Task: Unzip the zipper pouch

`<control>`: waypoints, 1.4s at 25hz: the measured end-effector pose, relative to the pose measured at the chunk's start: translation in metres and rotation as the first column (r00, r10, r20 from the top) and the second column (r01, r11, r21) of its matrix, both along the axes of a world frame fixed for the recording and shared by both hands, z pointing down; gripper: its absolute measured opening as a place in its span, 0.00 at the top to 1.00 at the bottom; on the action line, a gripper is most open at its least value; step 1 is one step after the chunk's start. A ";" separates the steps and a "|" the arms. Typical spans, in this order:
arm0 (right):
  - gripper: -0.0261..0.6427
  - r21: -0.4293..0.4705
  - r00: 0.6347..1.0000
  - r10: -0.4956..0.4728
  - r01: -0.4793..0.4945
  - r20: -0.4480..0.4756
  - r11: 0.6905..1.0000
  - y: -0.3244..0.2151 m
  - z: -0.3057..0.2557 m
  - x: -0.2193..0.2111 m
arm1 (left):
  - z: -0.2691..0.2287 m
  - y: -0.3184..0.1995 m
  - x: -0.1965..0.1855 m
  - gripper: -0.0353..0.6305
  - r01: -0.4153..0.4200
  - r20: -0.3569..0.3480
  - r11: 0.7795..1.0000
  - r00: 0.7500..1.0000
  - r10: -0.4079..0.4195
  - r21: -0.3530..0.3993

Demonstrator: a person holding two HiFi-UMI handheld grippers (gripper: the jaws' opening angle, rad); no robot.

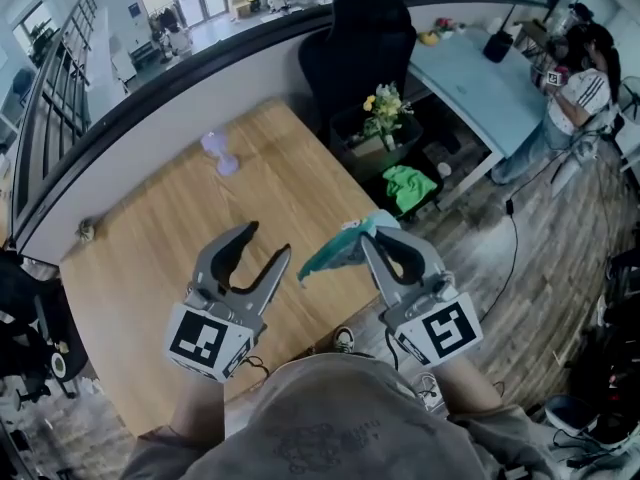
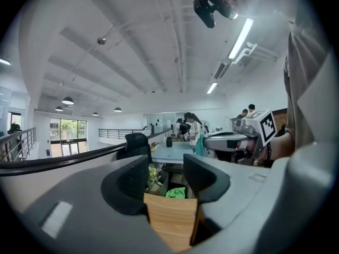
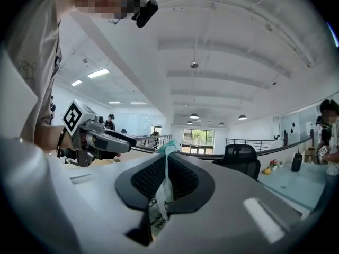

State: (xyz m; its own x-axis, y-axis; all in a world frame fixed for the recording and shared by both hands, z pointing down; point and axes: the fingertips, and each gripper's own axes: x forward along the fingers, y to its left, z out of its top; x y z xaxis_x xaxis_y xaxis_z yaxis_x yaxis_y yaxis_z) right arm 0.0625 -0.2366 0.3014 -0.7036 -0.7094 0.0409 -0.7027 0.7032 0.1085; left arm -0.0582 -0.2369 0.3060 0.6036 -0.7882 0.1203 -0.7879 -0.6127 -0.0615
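Head view: both grippers are held up over the near edge of a wooden tabletop [image 1: 180,218]. The left gripper [image 1: 268,244] has its jaws spread wide with nothing between them. The right gripper [image 1: 378,236] is closed on one end of the teal zipper pouch [image 1: 335,256], which is off the tabletop and slopes down from the jaws toward the left gripper without touching it. A small purple object [image 1: 222,154] lies farther back on the tabletop, and a tiny item [image 1: 87,230] sits by its left edge. Beyond the tabletop stand a black chair [image 1: 355,38], a box with flowers [image 1: 375,120] and a green cloth [image 1: 405,186] on the floor. A light blue desk [image 1: 480,83] stands to the right, with a person [image 1: 578,93] beside it.

Left gripper view: the left gripper [image 2: 164,176] is open. Only the tabletop's corner [image 2: 169,221] and the green cloth [image 2: 176,193] show through the gap. To the right, the right gripper [image 2: 212,142] is in view with its marker cube [image 2: 266,127], and the teal pouch [image 2: 200,143] hangs at its tips.

Right gripper view: the right gripper [image 3: 165,179] is clamped on the pouch [image 3: 161,197]. A thin strip of pale material with print on it is pinched between the ribbed pads [image 3: 145,179], and a teal edge pokes out above the tips. The left gripper [image 3: 124,142] shows at the left with its jaws apart, clear of the pouch. The black chair [image 3: 241,157] stands behind to the right.
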 end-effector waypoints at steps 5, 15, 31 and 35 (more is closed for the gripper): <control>0.92 -0.007 0.995 -0.092 0.092 -0.028 0.996 0.014 0.001 -0.006 | -0.019 0.009 0.018 0.65 -0.169 -0.124 0.985 0.979 0.164 -0.030; 0.92 0.096 0.955 -0.288 0.295 -0.072 0.951 0.046 -0.007 -0.014 | -0.028 0.030 0.064 0.67 -0.457 -0.227 0.885 0.874 0.429 -0.087; 0.92 0.036 0.953 -0.300 0.301 -0.038 0.953 0.047 0.007 -0.015 | -0.007 0.041 0.086 0.81 -0.567 -0.327 0.804 0.805 0.494 -0.180; 0.92 0.032 0.952 -0.302 0.304 -0.037 0.952 0.047 0.010 -0.013 | -0.005 0.039 0.086 0.87 -0.554 -0.343 0.811 0.811 0.474 -0.190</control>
